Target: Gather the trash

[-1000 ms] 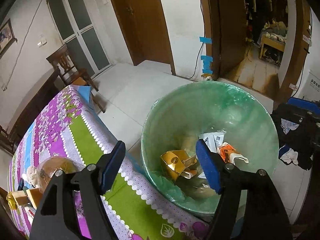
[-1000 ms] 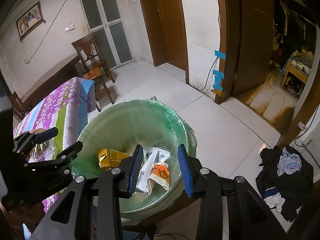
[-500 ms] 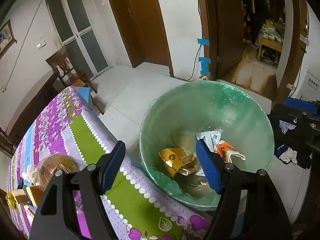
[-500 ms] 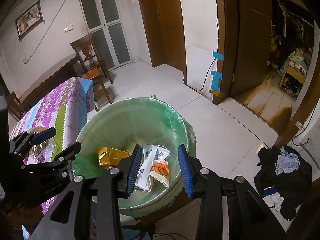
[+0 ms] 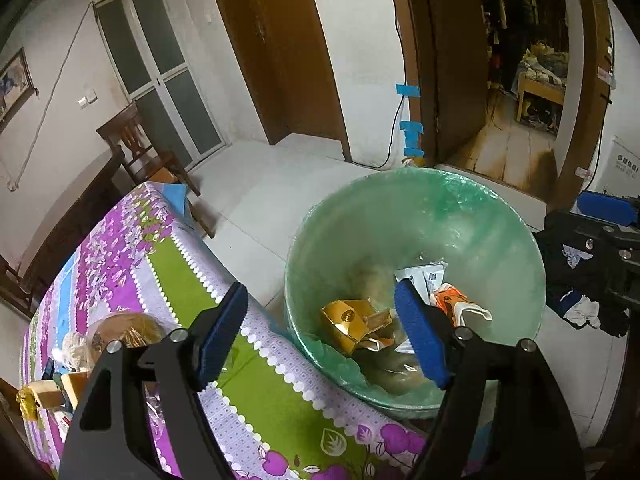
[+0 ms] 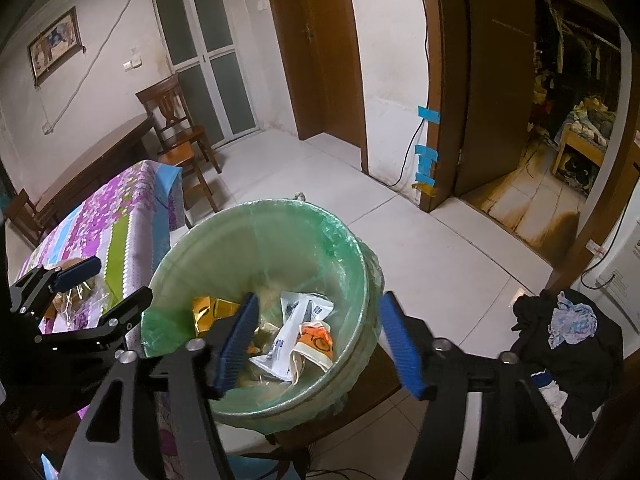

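The right tool [image 6: 320,344] hangs over the bin [image 6: 360,280], w/ its blue pads wide apart. Its jaws have just been opening, and nothing is between them. The left tool [image 5: 320,340] is open too, and it holds nothing. One pad is over the desk [image 5: 160,264] and the other pad is over the bin [image 5: 532,264].

The bin has a thin green bag [image 6: 340,232] inside it. It stands right beside the desk edge, at about 3 o'clock from the desk in the left view. The trash is down in the bin: a gold wrapper [image 5: 348,320], a white packet [image 6: 296,320] w/ blue print, and an orange & white wrapper [image 6: 316,338]. In the right view the gold wrapper [image 6: 208,308] lies at 9 o'clock from the white packet, and the orange one lies on top of it at about 5 o'clock.

The desk has a cloth w/ purple flowers and green & blue stripes. More stuff sits on it at about 9 o'clock from the left tool: a clear bag w/ something brown in it [image 5: 120,332] and a few small bits I can't make out.

A wood chair [image 6: 176,128] stands at 12 o'clock from the desk. A pile of dark clothes [image 6: 568,344] lies at 3 o'clock from the bin, on the white tile floor [image 6: 440,248].
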